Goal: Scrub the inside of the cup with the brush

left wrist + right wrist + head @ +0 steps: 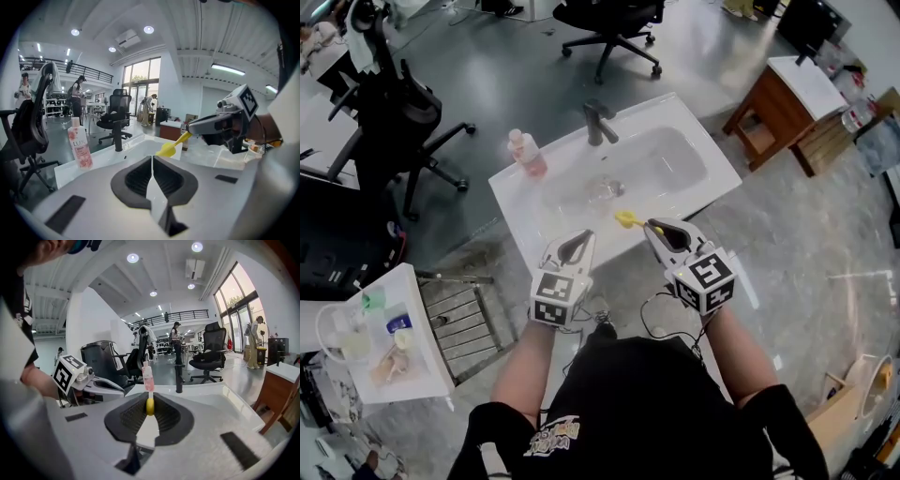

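Observation:
A clear cup (605,192) sits in the basin of the white sink (712,150), below the dark faucet (598,122). My right gripper (654,225) is shut on the handle of a yellow brush (625,219), whose head points left over the sink's front rim. In the right gripper view the brush (150,406) is pinched between the pads of that gripper (150,401). My left gripper (581,236) hovers at the sink's front edge, left of the brush, shut with nothing in it (152,157). The left gripper view shows the brush (168,147) but not the cup.
A pink soap bottle (528,155) stands on the sink's left corner. A wooden cabinet (778,103) is to the right and black office chairs (394,122) to the left and behind. A white shelf with small items (384,337) and a metal rack (469,319) stand at lower left.

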`<state>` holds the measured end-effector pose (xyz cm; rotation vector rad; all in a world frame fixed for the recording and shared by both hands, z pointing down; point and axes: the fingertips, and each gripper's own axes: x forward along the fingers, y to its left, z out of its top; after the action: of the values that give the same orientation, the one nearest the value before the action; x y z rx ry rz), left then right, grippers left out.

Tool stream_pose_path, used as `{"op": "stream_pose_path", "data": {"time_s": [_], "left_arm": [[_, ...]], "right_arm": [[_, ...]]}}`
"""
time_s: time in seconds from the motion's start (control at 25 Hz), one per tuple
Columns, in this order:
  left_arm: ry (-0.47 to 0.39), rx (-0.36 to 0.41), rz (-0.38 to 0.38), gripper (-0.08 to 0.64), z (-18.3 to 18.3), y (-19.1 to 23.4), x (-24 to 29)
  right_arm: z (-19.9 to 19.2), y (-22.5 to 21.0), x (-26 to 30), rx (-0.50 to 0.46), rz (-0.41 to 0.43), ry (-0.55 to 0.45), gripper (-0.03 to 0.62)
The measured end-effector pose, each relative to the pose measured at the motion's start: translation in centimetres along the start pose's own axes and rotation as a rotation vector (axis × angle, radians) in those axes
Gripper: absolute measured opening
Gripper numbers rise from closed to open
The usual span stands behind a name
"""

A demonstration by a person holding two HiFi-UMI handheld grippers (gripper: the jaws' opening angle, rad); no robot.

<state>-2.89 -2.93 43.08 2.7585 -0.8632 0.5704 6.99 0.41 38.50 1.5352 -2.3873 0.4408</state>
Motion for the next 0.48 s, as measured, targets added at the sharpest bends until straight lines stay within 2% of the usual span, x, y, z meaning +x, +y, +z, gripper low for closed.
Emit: {"op": "stream_pose_path", "data": {"time_s": [0.24, 0.48], "left_arm": [[-0.032, -0.061, 0.075, 0.014, -0.1, -5.9, -1.5], [-0.058, -0.062, 0.164, 0.013, -0.1, -13.0, -4.5]], "right_arm": [[-0.8, 0.0, -5.6, -0.012, 0.066, -0.044, 0.037], [-2.2, 0.1, -11.8, -0.028, 0.144, -0.083, 0.037]]}}
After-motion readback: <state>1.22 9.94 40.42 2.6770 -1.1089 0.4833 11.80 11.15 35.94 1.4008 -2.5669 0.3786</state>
